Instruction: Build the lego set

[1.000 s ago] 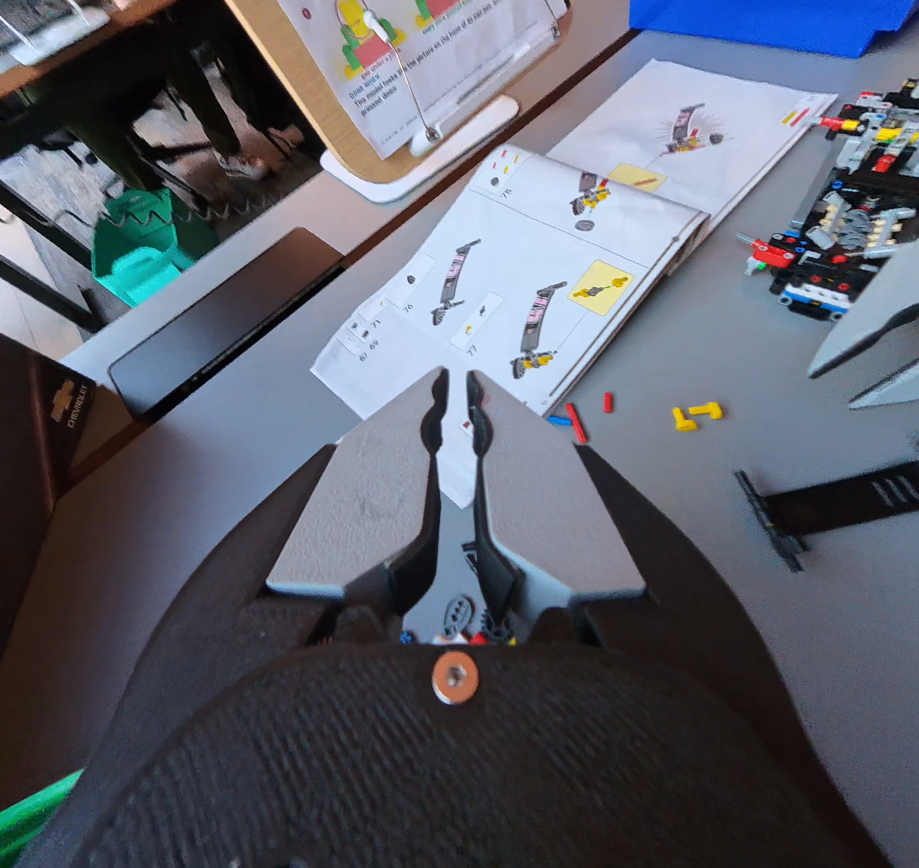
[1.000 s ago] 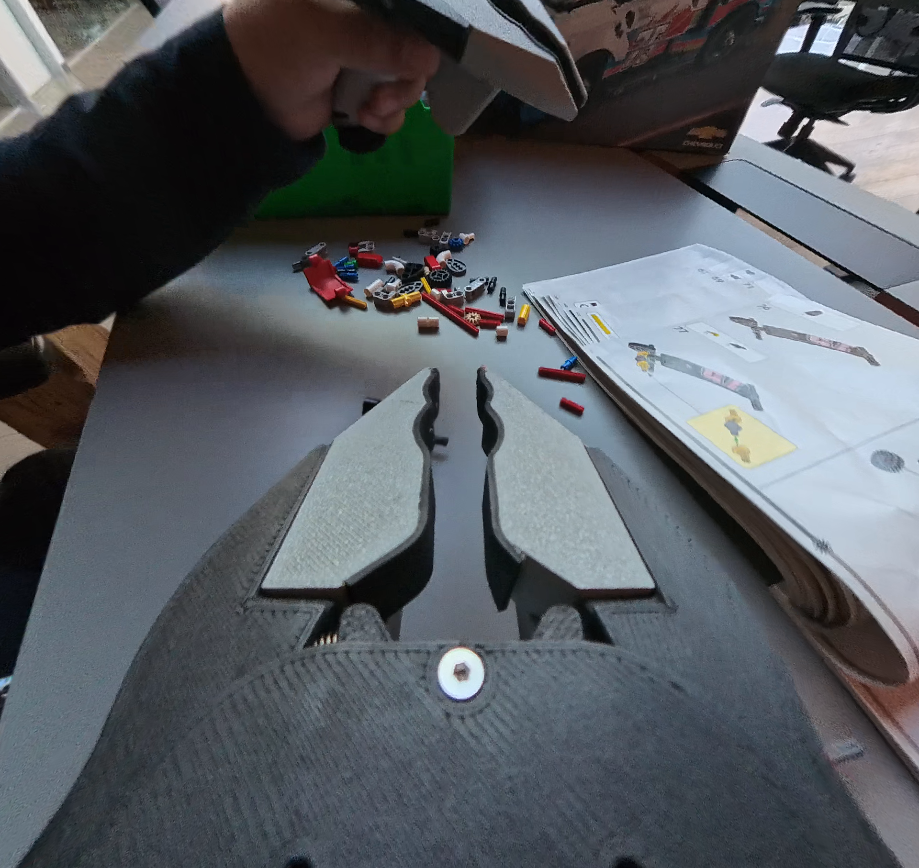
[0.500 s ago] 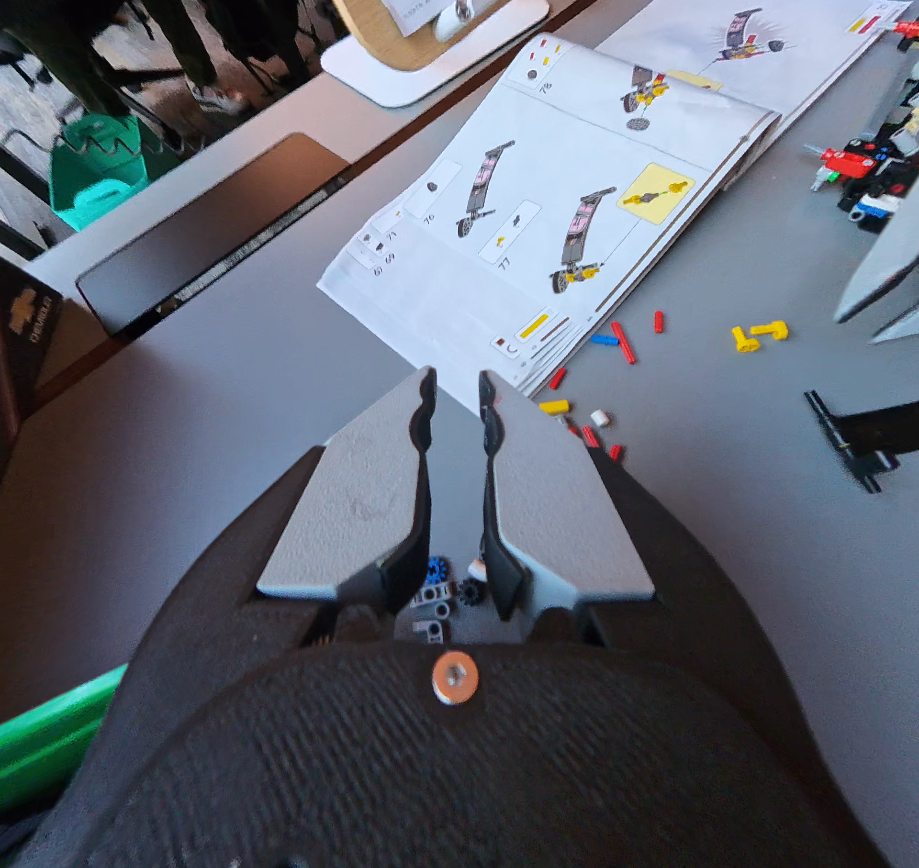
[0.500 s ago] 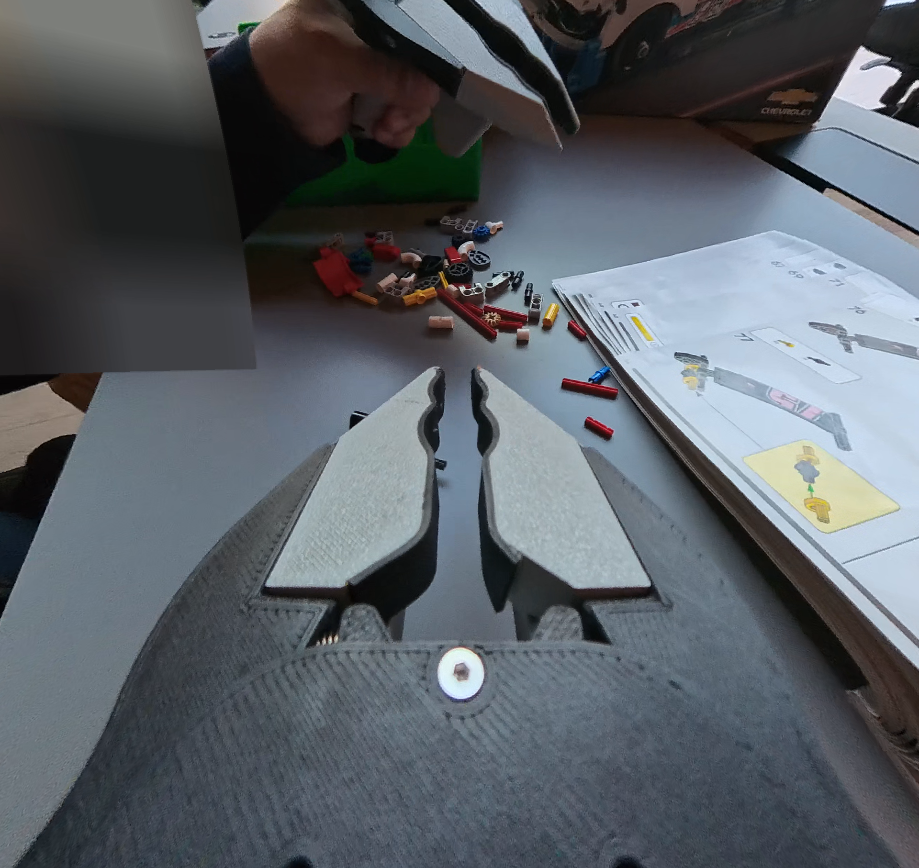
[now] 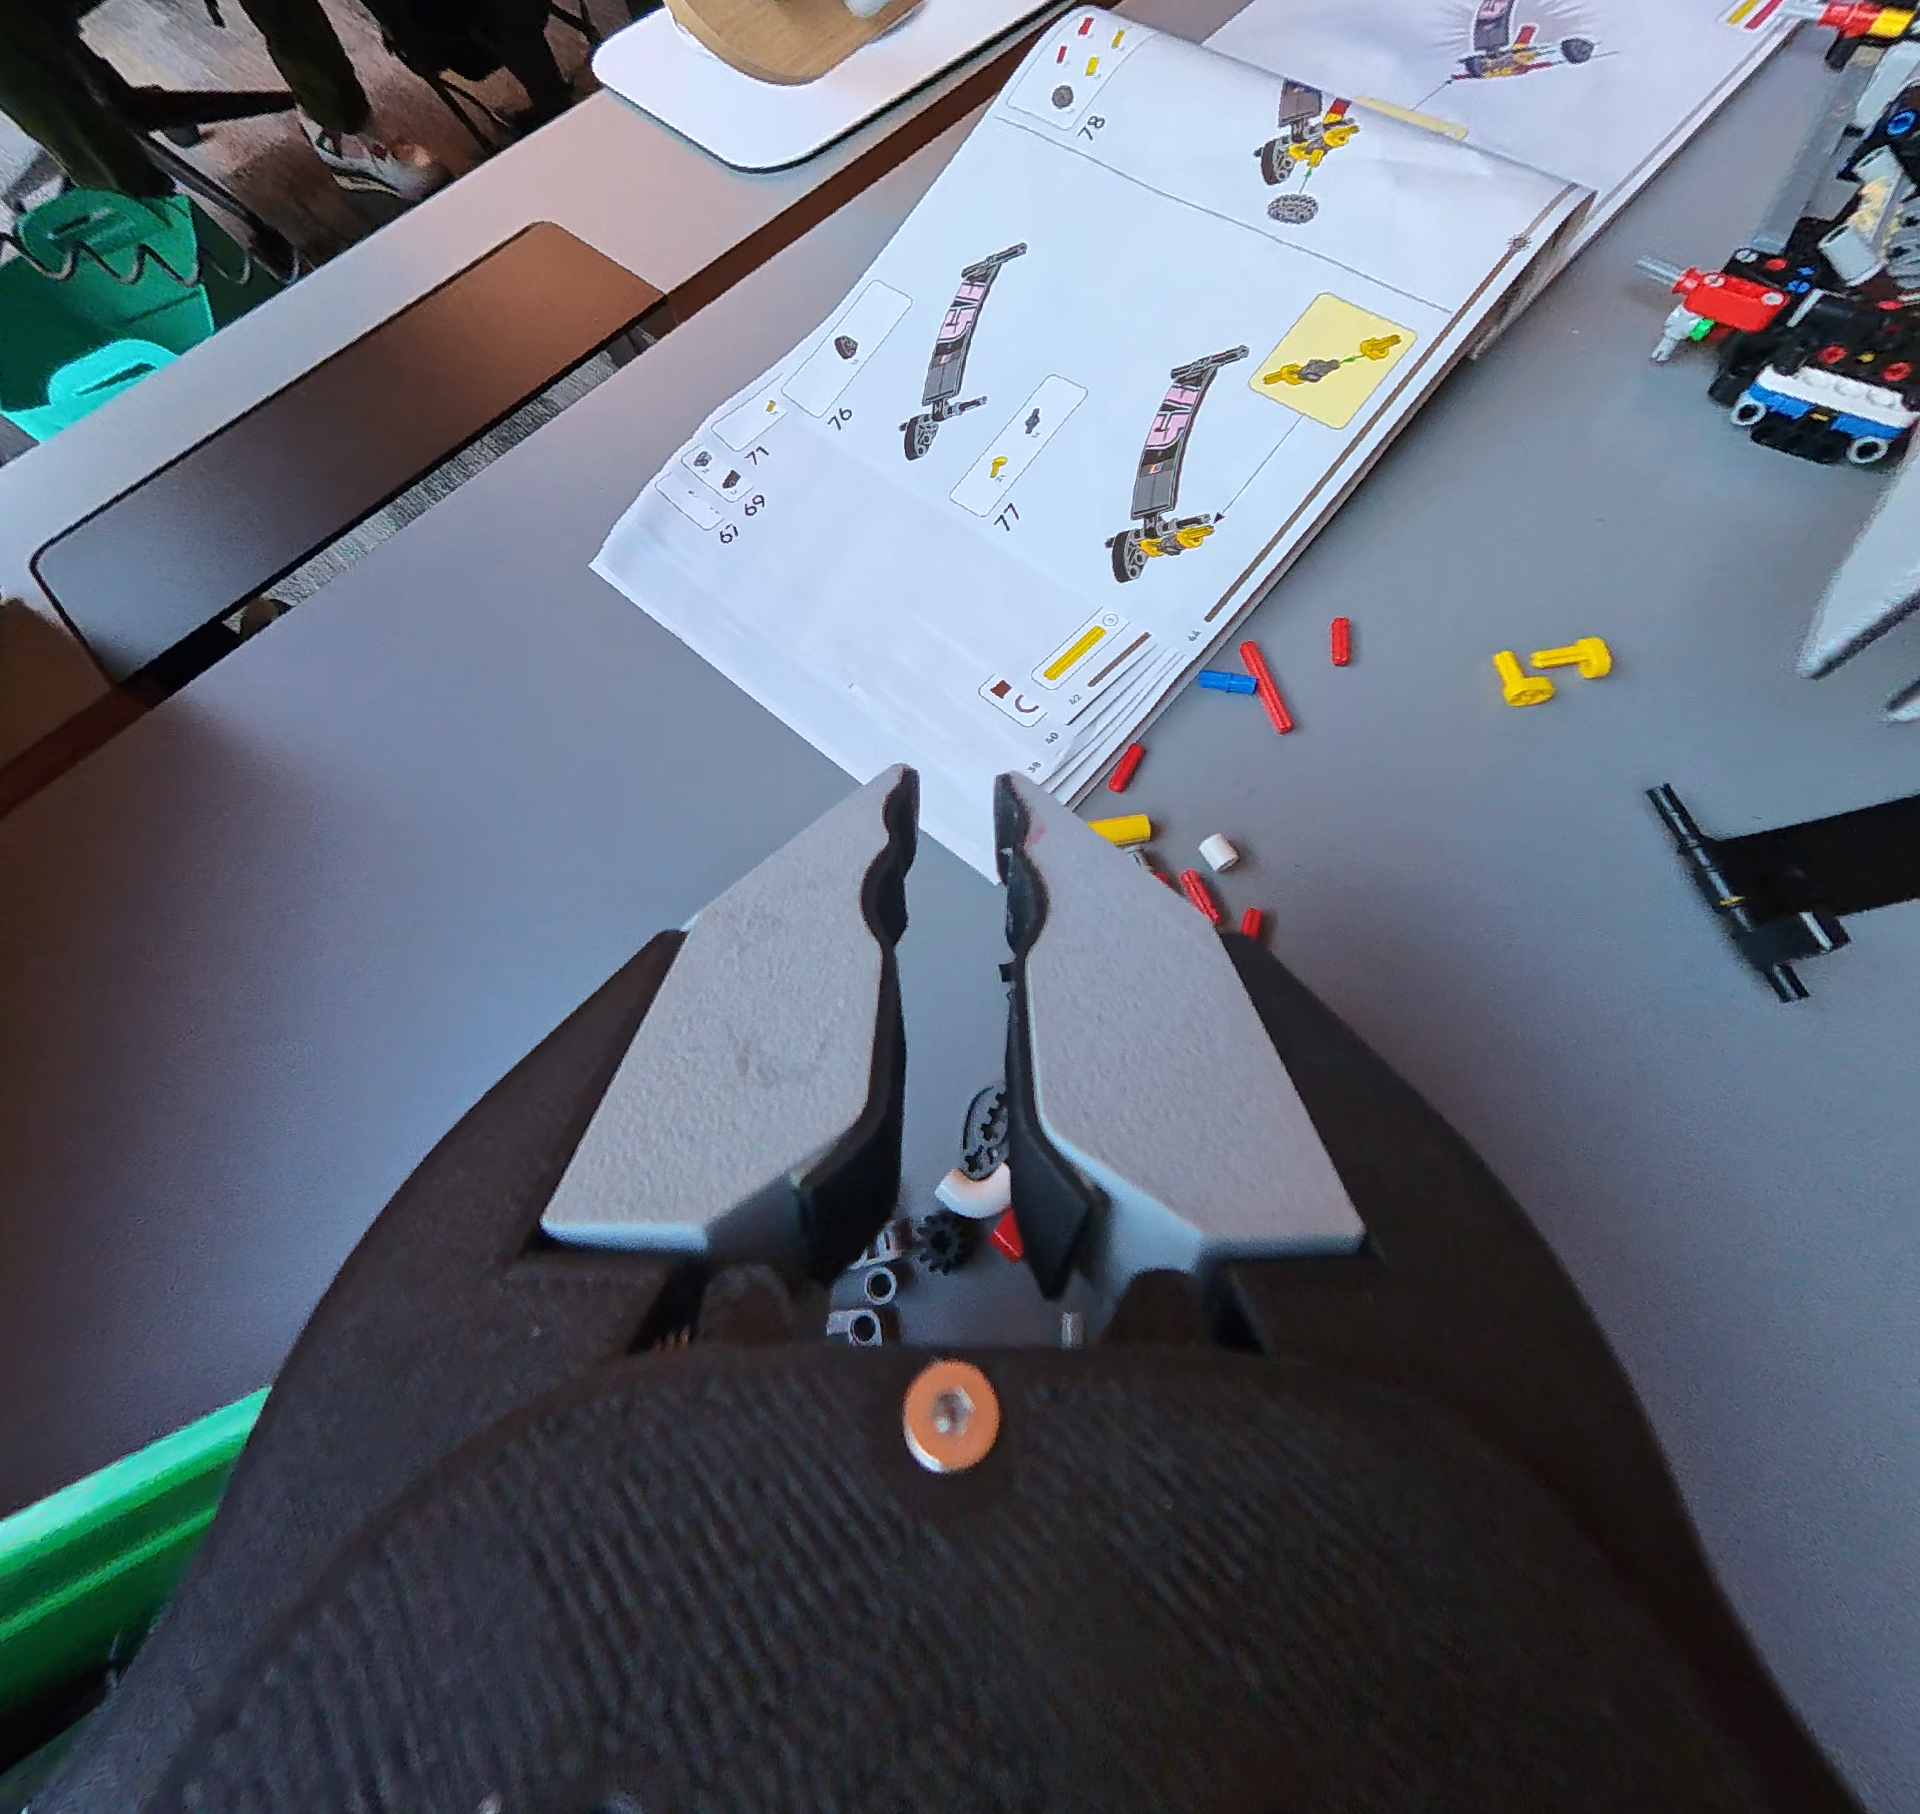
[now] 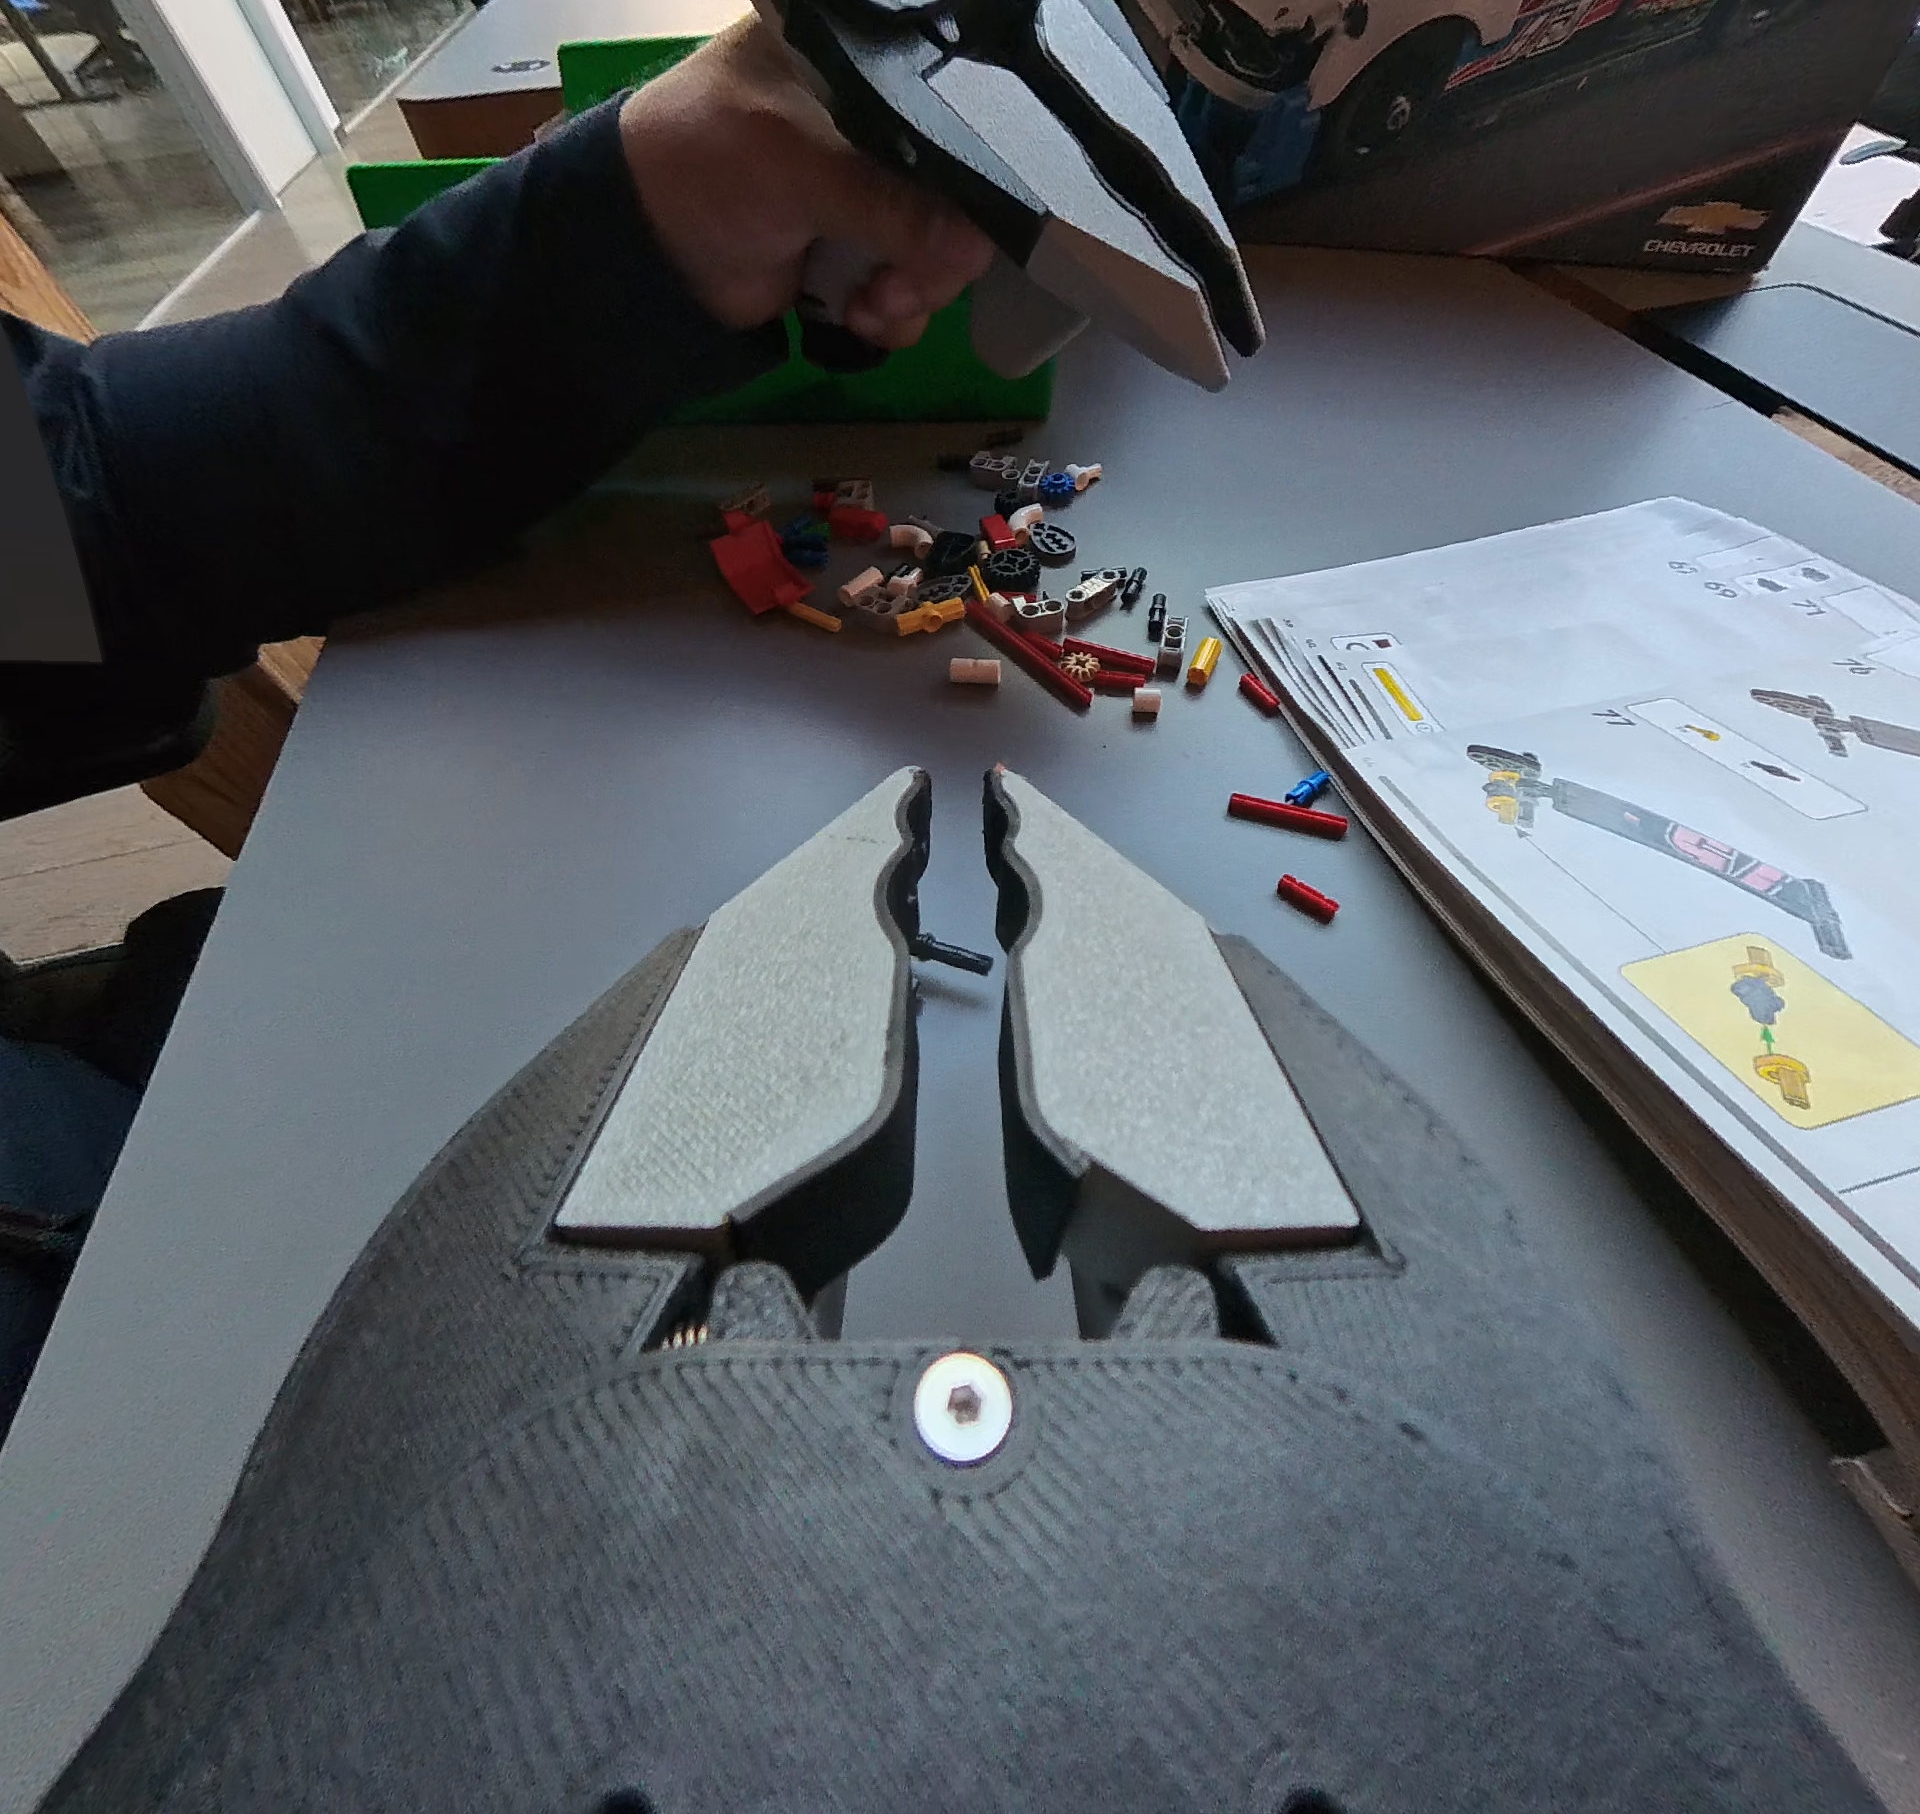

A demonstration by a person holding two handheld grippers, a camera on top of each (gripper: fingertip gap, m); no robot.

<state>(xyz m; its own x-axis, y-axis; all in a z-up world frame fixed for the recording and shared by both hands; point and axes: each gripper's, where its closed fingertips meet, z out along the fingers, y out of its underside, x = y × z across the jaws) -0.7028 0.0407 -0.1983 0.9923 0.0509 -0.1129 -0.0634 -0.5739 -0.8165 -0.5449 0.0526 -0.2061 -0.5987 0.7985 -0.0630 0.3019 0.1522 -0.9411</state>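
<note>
- Left gripper point(image 5: 956, 798) – jaws stand a narrow way apart with nothing between the fingertips; only grey table point(image 5: 416, 829) and a corner of the instruction booklet point(image 5: 1039, 362) show through the gap.
- In the right wrist view the left gripper point(image 6: 1216, 351) hangs in the air above the pile of small building parts point(image 6: 987, 580), gripped by a hand point(image 6: 790, 206) in a dark sleeve point(image 6: 364, 414).
- Right gripper point(image 6: 956, 788) – jaws narrowly apart, fingertips bare. A thin black pin point(image 6: 951, 954) lies farther back between the fingers, its left end at the left pad and a visible gap to the right pad (not clamped).
- The pile lies on the table beyond the right gripper's tips: red axles, a black gear, tan and grey connectors, a yellow cross piece.
- Just right of the right gripper: a long red axle point(image 6: 1288, 817), a blue pin point(image 6: 1307, 785) and a short red pin point(image 6: 1307, 900), all beside the booklet's edge.
- In the left wrist view, a yellow piece point(image 5: 1120, 829) and a white bush point(image 5: 1218, 852) lie just right of the left fingertips; two yellow pins point(image 5: 1553, 673) lie farther right.
- A flat black beam assembly point(image 5: 1766, 881) lies on the table at the right; a partly built vehicle model point(image 5: 1829, 351) stands beyond it.
- A green bin point(image 6: 914, 393) stands behind the pile; the printed set box point(image 6: 1507, 71) stands at the table's far edge.
</note>
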